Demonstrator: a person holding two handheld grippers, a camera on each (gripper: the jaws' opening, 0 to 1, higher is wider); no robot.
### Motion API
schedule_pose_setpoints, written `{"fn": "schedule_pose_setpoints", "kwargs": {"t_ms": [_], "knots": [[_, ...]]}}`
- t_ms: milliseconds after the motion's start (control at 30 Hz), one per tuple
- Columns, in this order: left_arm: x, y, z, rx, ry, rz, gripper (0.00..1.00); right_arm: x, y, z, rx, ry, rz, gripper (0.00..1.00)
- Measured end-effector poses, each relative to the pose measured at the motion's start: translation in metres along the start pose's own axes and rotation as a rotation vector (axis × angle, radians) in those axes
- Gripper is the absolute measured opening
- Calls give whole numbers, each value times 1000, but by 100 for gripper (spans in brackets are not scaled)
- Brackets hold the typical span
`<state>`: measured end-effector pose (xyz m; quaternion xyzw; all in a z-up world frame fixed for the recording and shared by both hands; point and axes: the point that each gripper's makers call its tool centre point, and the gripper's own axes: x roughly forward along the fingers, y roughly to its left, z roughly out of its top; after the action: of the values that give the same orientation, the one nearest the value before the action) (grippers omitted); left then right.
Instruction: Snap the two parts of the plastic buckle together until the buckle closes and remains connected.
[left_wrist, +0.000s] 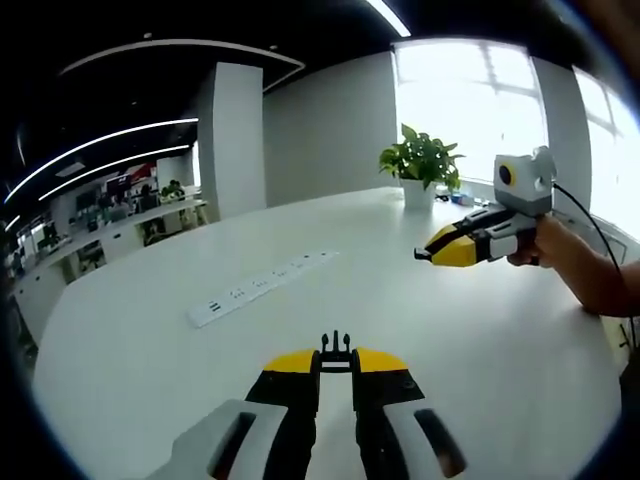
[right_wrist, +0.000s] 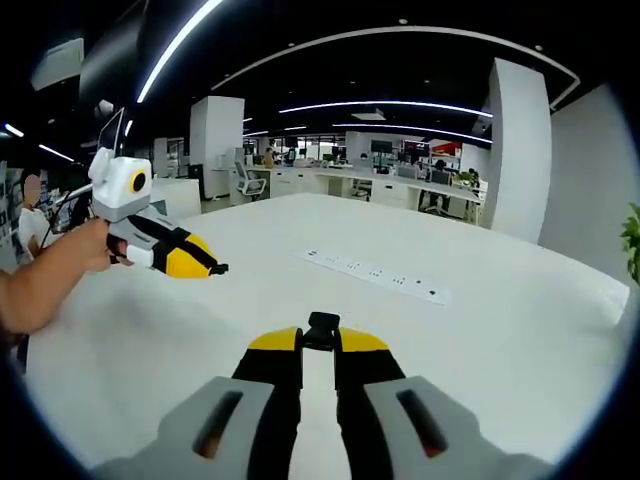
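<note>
in the left gripper view the left gripper (left_wrist: 336, 362) has its jaws drawn close together, clenched on a small black pronged buckle part (left_wrist: 336, 347) that sticks out just past the yellow tips. in the right gripper view the right gripper (right_wrist: 318, 342) is likewise clenched, its jaws pinching a small black buckle socket (right_wrist: 322, 328) at the tips, the piece poking a little beyond them. both grippers are held above the white tabletop (left_wrist: 180, 370), neither buckle piece touching it, and the 2 pieces are well apart.

beyond the left jaws, off to the left, a white power strip (left_wrist: 258, 288) lies flat on the tabletop, running diagonally away. further out and to the right the right gripper shows again, yellow-tipped and pointing left, held by a hand (left_wrist: 545, 245) with a bare forearm behind it; from here i cannot tell what its tips hold. past it a green plant (left_wrist: 422, 160) in a white pot stands near the far edge of the tabletop, before bright windows.

beyond the right jaws, ahead and a little right, the same power strip lies across the tabletop. to the left the left gripper comes in, tips pointing right with a small dark bit at the end, held by a hand (right_wrist: 97, 245) and forearm. behind the tabletop is an open office with desks, white pillars and ceiling light strips.
</note>
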<state>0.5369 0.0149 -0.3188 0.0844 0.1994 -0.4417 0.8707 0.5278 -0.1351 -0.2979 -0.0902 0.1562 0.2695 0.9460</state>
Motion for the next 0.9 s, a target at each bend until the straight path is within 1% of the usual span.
{"fn": "schedule_pose_setpoints", "kwargs": {"t_ms": [300, 900], "knots": [[-4, -6, -9, 3, 18, -6, 10, -5, 5, -4, -3, 3, 4, 10], [-12, -22, -14, -1, 19, -21, 10, -18, 15, -11, -4, 6, 11, 10]]}}
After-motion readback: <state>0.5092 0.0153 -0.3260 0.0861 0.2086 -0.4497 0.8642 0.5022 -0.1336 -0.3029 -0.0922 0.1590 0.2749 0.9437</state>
